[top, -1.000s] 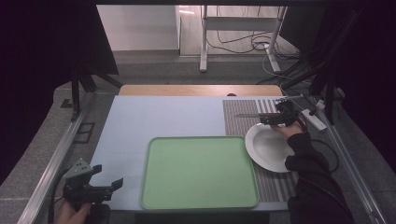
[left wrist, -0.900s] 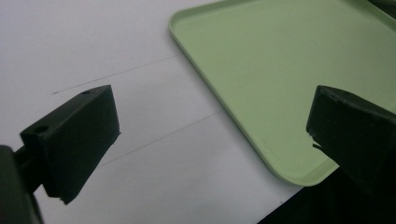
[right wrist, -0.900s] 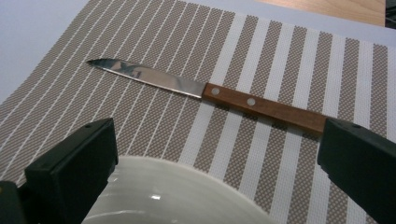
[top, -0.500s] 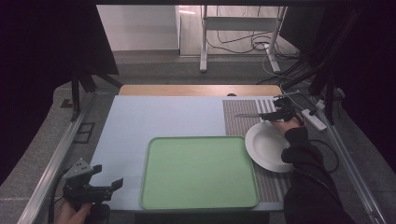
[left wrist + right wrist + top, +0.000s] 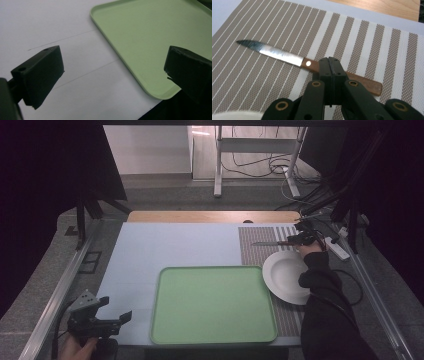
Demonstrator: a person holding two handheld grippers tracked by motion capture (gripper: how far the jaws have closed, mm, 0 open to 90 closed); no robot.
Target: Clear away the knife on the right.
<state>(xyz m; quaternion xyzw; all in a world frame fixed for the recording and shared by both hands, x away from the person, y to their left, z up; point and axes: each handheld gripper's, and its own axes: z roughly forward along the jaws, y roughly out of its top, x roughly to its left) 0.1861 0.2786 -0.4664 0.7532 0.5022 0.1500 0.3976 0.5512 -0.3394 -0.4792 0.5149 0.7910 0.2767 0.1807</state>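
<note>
One green tray point(image 5: 213, 305), one white plate point(image 5: 286, 276), one knife point(image 5: 287, 57) — one striped placemat point(image 5: 255, 251)

Pale green tray point(image 5: 214, 306); white plate point(image 5: 286, 275); brown placemat point(image 5: 287, 37) with white stripes; knife point(image 5: 294, 60) with silver blade and brown wooden handle; black grippers; light blue-white table surface point(image 5: 175, 245).

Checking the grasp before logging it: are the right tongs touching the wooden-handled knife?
Touching. In the right gripper view the right tongs are shut on the brown handle of the wooden-handled knife, above the striped placemat.
</note>
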